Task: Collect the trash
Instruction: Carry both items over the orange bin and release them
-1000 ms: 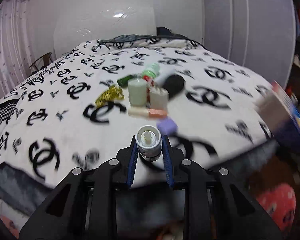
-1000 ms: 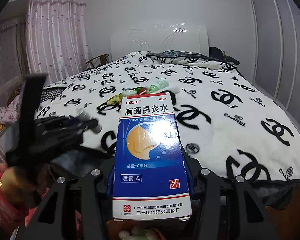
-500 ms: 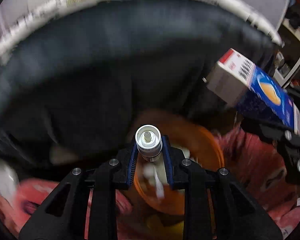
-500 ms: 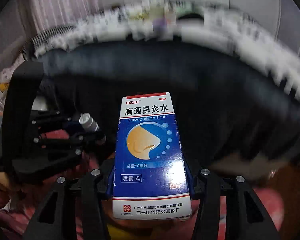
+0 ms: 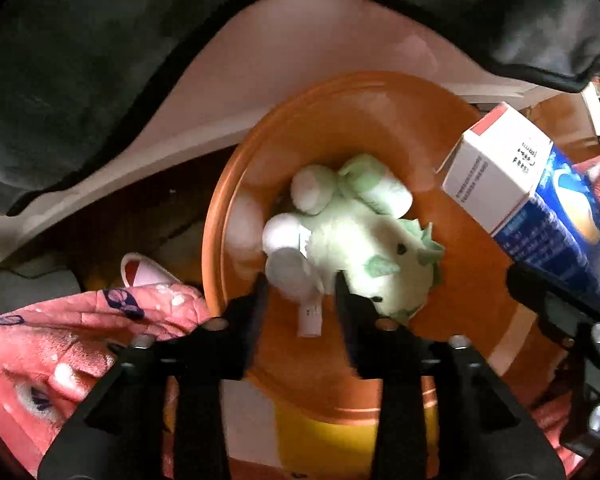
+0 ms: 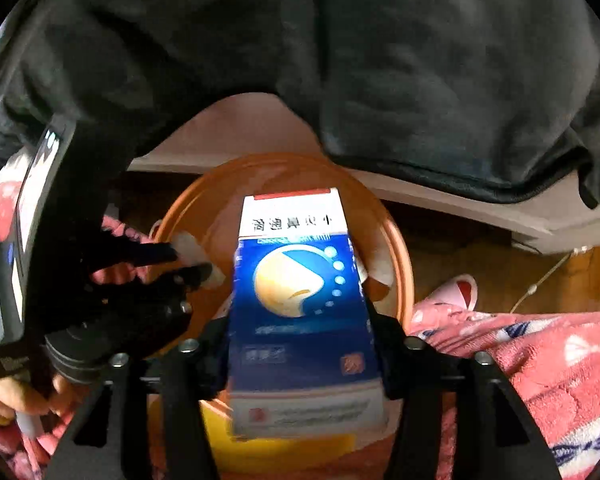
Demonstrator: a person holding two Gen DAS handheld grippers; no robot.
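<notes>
- The left claw (image 5: 298,292) points down over the orange bin (image 5: 228,216); its jaws are opening, and the small white bottle (image 5: 290,276) between them looks loose, no longer pressed; it could clip a finger on the way down and bounce over the rim onto the floor, since the claw hangs toward the near side of the bin rather than its middle.
- The right claw (image 6: 300,320) is also opening, with the blue and white medicine box (image 6: 300,292) between its jaws and tilted over the bin's mouth; I cannot tell whether the pads press it; a light, flat box may tumble and land on the rim or on the pink quilt (image 6: 520,360) beside the bin.
- The two claws sit near each other above one opening; a knock between them could flick either item aside.
- The box is rectangular card, red strip at its far end, glossy and blurred.
- The bottle shows only a pale rounded end and a narrow white stem; beneath it the bin holds pale green and white bottles (image 5: 364,216).
</notes>
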